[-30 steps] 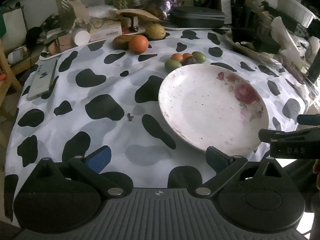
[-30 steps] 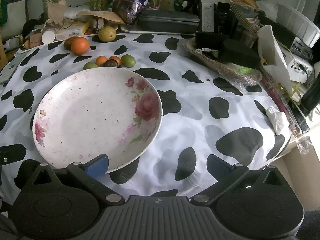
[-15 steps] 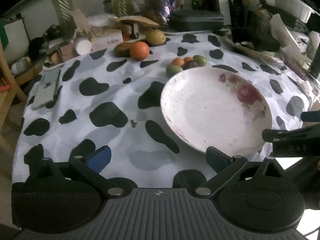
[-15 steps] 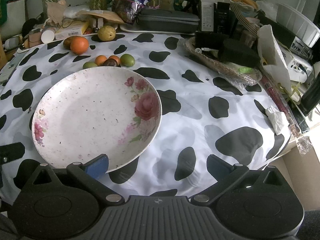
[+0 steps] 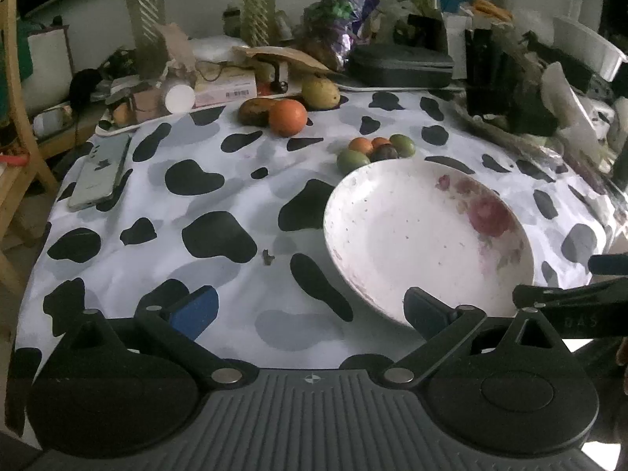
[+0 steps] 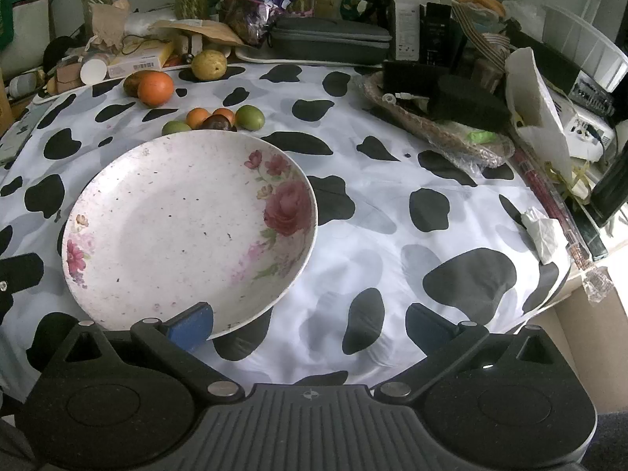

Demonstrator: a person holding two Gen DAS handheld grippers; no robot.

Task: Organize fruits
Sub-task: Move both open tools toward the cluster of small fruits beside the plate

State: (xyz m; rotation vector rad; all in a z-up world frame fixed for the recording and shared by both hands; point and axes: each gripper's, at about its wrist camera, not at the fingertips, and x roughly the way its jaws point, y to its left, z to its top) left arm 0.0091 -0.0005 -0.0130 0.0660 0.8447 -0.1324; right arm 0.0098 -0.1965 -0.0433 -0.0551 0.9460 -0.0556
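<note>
both grippers are hanging back at the near edge of the table and neither is carrying anything. the left gripper (image 5: pixel 310 306) is standing wide open over the cow-print cloth (image 5: pixel 219 235), just left of the plate (image 5: pixel 392 235), and the right gripper (image 6: pixel 310 322) is gaping just as wide, its left pad sitting over the plate's near rim.

the plate, white with pink roses, is lying bare, so by my reading no fruit has gone in yet. the small fruits (image 6: pixel 214 119) are bunching at the plate's far rim: two green, two orange, one dark. from the right gripper they are lying far and to the left, across the whole plate; from the left gripper they are far and slightly right, with open cloth on the way. i'd call the left hand the one with the cleaner line.

farther back and left, the orange (image 5: pixel 287 117) is touching a brownish fruit (image 5: pixel 255 111), and the yellow-green fruit (image 5: pixel 320 92) is sitting at the cloth's far edge. these are roundish, so no long axis matters much.

for writing: "das" is showing faintly on the dark clamp (image 5: pixel 577 306) at the right of the left wrist view. a barcode is showing on the pale box (image 5: pixel 225 88), its print too small to read.
</note>
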